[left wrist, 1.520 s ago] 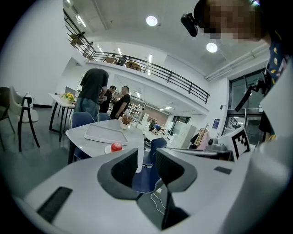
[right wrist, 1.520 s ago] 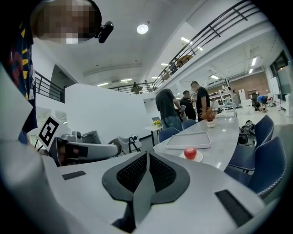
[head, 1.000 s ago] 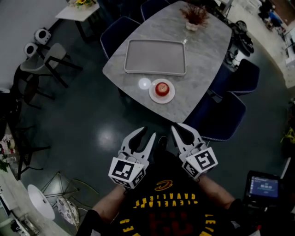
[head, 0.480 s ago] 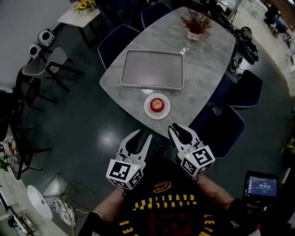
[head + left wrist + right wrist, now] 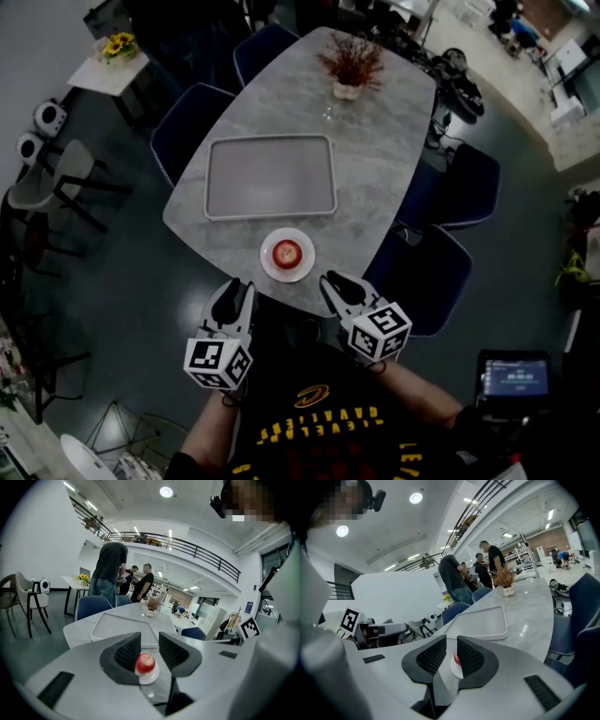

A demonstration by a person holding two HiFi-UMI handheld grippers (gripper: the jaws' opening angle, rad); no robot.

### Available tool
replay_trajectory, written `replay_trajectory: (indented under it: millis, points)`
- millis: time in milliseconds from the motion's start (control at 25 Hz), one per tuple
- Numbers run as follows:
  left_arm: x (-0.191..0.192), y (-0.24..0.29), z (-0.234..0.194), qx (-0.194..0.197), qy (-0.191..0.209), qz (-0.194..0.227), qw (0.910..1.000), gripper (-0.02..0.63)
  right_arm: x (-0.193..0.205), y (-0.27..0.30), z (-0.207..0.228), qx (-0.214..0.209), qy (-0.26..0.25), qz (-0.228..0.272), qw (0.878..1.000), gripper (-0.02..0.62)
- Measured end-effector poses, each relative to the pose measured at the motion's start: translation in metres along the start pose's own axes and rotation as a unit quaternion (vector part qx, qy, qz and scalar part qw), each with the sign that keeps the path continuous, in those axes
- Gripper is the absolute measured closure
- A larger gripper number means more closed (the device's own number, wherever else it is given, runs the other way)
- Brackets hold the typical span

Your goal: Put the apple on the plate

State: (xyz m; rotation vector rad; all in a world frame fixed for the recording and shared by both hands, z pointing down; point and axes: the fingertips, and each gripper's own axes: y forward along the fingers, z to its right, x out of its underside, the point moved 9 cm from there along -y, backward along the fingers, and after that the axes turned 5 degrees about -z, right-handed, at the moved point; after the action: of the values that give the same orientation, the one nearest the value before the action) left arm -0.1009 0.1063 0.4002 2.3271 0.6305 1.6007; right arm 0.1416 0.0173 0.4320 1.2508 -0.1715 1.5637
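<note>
A red apple [image 5: 286, 252] sits on a small white plate [image 5: 304, 267] near the front edge of the grey marble table [image 5: 375, 187]. Both grippers hang in front of that edge, off the table, with nothing in them. My left gripper [image 5: 232, 296] is below and left of the plate, its jaws a little apart. My right gripper [image 5: 335, 284] is just right of the plate, its jaws only narrowly apart. The left gripper view frames the apple [image 5: 145, 663] and plate [image 5: 149, 678] between my left gripper's [image 5: 149, 641] jaws. In the right gripper view, my right gripper's [image 5: 451, 648] jaws half hide the apple [image 5: 455, 657].
A bare grey tray [image 5: 270, 176] lies behind the plate, and a potted dried plant [image 5: 349, 66] stands at the far end. Blue chairs [image 5: 433, 272] ring the table. Several people [image 5: 110, 573] stand beyond its far end. A side table with flowers [image 5: 114, 66] is at far left.
I have come closer to the table, so the plate and apple now lie just ahead of both grippers. The left gripper's jaws stand closer together than before.
</note>
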Motion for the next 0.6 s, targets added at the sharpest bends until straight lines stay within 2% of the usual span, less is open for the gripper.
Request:
replay_trajectory:
  millis: [160, 280, 440, 600]
  points:
    - [-0.001, 0.033, -0.020, 0.029, 0.002, -0.038, 0.9988, 0.483, -0.007, 0.020, 0.016, 0.025, 0.042, 0.004, 0.999, 0.538]
    - [-0.003, 0.055, -0.037, 0.047, -0.012, -0.072, 0.9962, 0.483, -0.010, 0.038, 0.029, 0.042, 0.080, -0.001, 0.996, 0.537]
    - [-0.003, 0.085, -0.061, 0.055, -0.012, -0.109, 0.9924, 0.485, -0.007, 0.063, 0.053, 0.071, 0.115, -0.010, 0.991, 0.537]
    - [0.006, 0.113, -0.084, 0.061, -0.027, -0.155, 0.9857, 0.483, 0.006, 0.077, 0.072, 0.096, 0.140, -0.022, 0.985, 0.537]
